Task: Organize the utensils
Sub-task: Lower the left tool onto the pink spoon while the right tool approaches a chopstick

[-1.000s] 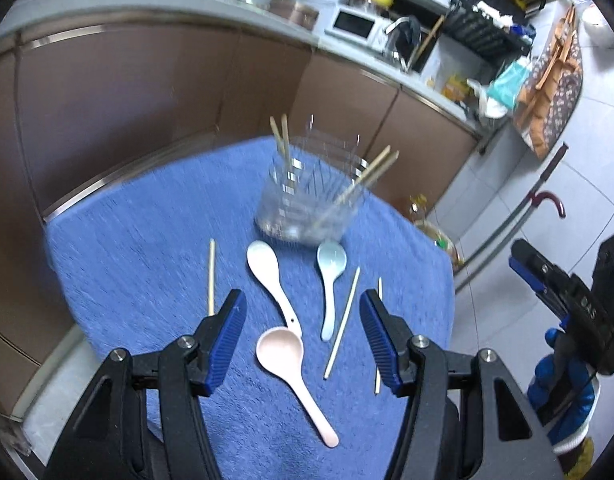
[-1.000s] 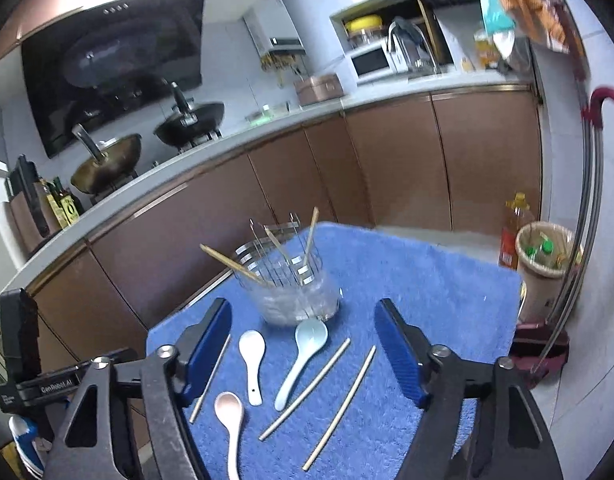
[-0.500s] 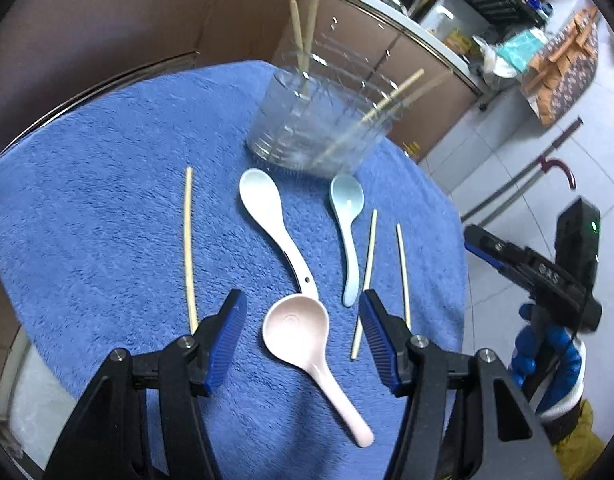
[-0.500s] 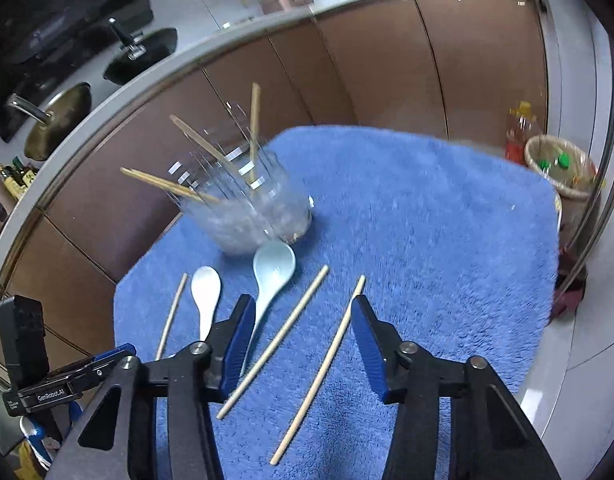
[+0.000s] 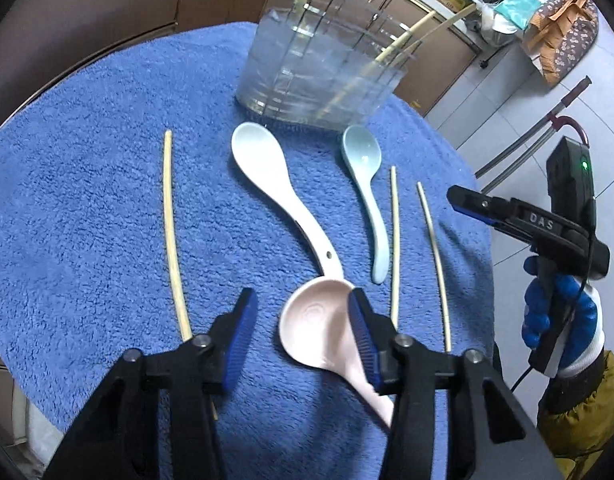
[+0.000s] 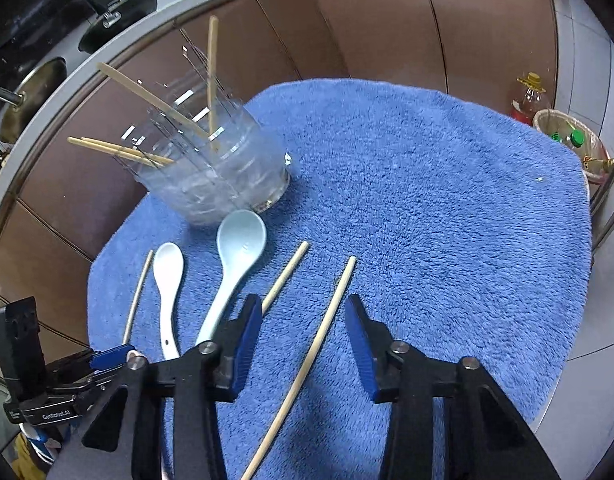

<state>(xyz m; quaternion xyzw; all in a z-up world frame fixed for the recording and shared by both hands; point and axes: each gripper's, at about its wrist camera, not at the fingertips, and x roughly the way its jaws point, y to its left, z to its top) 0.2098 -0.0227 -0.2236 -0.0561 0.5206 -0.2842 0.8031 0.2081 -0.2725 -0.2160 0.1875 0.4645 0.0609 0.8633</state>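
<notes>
On the blue towel [image 6: 427,184], both open grippers have dropped closer, the left gripper [image 5: 303,332] around the pink spoon [image 5: 319,328] and the right gripper [image 6: 303,340] around a chopstick [image 6: 323,328], ready to grab.

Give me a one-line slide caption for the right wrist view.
Open right tool straddling a loose chopstick on the blue towel, clear utensil holder behind.

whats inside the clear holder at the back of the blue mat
Four wooden chopsticks lean inside the clear holder, their tops sticking out above its rim. No spoons are visible in it. The ribbed, blurry wall hides the chopsticks' lower ends and the bottom.
</notes>
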